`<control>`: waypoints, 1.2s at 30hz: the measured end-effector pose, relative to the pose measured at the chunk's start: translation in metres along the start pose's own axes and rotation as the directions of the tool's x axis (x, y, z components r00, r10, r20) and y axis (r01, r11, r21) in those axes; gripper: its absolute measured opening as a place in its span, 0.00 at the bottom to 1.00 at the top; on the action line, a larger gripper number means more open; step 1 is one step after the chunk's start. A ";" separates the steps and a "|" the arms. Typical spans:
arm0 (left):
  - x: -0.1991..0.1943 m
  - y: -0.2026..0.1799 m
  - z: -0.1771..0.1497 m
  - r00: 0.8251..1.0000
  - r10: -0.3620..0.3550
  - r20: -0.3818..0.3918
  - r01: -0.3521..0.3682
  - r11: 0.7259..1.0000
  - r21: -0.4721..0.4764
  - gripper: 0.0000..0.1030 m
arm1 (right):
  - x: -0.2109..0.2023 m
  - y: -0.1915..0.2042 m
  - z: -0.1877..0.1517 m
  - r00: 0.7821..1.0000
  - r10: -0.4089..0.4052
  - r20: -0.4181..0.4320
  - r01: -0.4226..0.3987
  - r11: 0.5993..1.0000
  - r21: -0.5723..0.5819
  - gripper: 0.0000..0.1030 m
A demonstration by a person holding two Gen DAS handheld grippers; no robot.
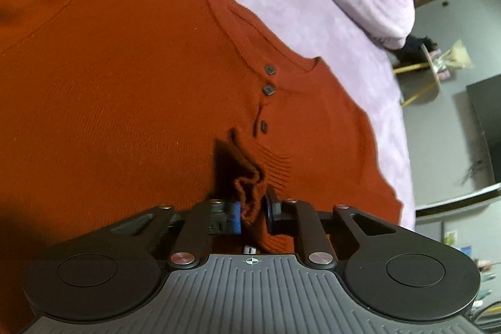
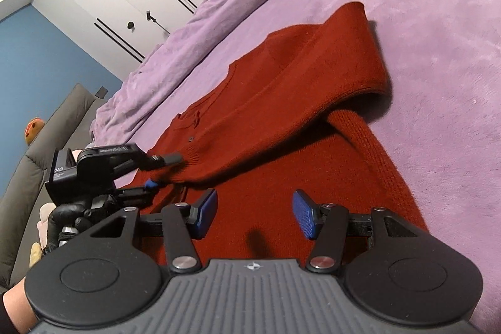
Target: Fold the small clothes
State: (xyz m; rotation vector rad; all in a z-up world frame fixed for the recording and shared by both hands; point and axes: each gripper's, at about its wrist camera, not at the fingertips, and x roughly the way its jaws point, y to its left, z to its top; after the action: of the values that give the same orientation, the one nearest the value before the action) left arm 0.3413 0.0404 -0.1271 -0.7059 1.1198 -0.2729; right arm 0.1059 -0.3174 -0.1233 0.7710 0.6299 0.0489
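Left tool (image 1: pixel 253 210) pinches the sweater (image 1: pixel 125 83) cuff; right tool (image 2: pixel 254 213) half-wide, empty. Next probably: drag sleeve toward 12 o'clock.

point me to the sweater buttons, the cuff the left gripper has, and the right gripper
middle button (image 1: pixel 269 89): left wrist view, on the button's face.
sleeve cuff (image 1: pixel 250 193): left wrist view, on the bunched knit edge between the pads.
right gripper (image 2: pixel 254 213): right wrist view, midway between its open blue pads.
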 end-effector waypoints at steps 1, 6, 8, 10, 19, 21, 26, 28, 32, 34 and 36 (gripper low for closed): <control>-0.001 -0.002 0.001 1.000 0.002 0.006 -0.003 1.000 0.013 0.11 | 0.003 0.001 0.002 1.000 0.001 -0.003 -0.001 1.000 0.003 0.50; -0.047 -0.010 0.015 0.989 -0.039 0.143 0.027 0.996 0.085 0.09 | 0.016 0.004 0.019 1.000 -0.008 0.012 0.008 1.000 -0.002 0.50; -0.072 -0.006 0.025 0.974 -0.002 0.227 -0.025 0.993 0.115 0.09 | 0.021 0.004 0.026 1.000 -0.012 0.023 0.012 1.000 0.007 0.50; -0.088 0.004 0.032 0.956 0.067 0.286 -0.112 0.983 0.143 0.09 | 0.027 0.003 0.033 0.999 -0.016 0.035 0.015 1.000 0.019 0.50; -0.082 0.078 0.035 0.957 0.192 0.219 -0.211 0.975 0.070 0.14 | 0.055 -0.007 0.051 0.998 -0.014 0.068 0.004 0.990 0.144 0.50; -0.076 0.081 0.038 0.961 0.179 0.212 -0.193 0.980 0.051 0.19 | 0.060 -0.010 0.054 0.996 -0.035 0.079 0.021 0.985 0.172 0.47; -0.066 0.070 0.046 0.965 0.152 0.215 -0.165 0.985 0.044 0.09 | 0.073 -0.012 0.060 0.992 -0.102 0.072 0.086 0.978 0.192 0.14; -0.066 0.054 0.048 0.949 0.163 0.270 -0.196 0.975 0.101 0.08 | 0.077 -0.009 0.062 0.988 -0.134 0.071 0.122 0.981 0.154 0.06; -0.084 0.027 0.048 0.895 0.115 0.431 -0.223 0.952 0.209 0.08 | 0.070 0.010 0.058 0.964 -0.196 0.179 0.202 0.979 -0.017 0.06; -0.088 0.020 0.047 0.865 0.108 0.490 -0.259 0.933 0.251 0.08 | 0.074 0.012 0.056 0.966 -0.198 0.165 0.209 0.977 -0.051 0.06; -0.082 0.023 0.047 0.857 0.161 0.489 -0.317 0.913 0.256 0.08 | 0.080 0.006 0.055 0.981 -0.174 0.081 0.177 0.984 -0.030 0.08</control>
State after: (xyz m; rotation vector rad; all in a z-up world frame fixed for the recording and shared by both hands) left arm 0.3448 0.1196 -0.0707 -0.2966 0.6718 -0.0633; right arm 0.2026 -0.3269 -0.1304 0.6753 0.6185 -0.1304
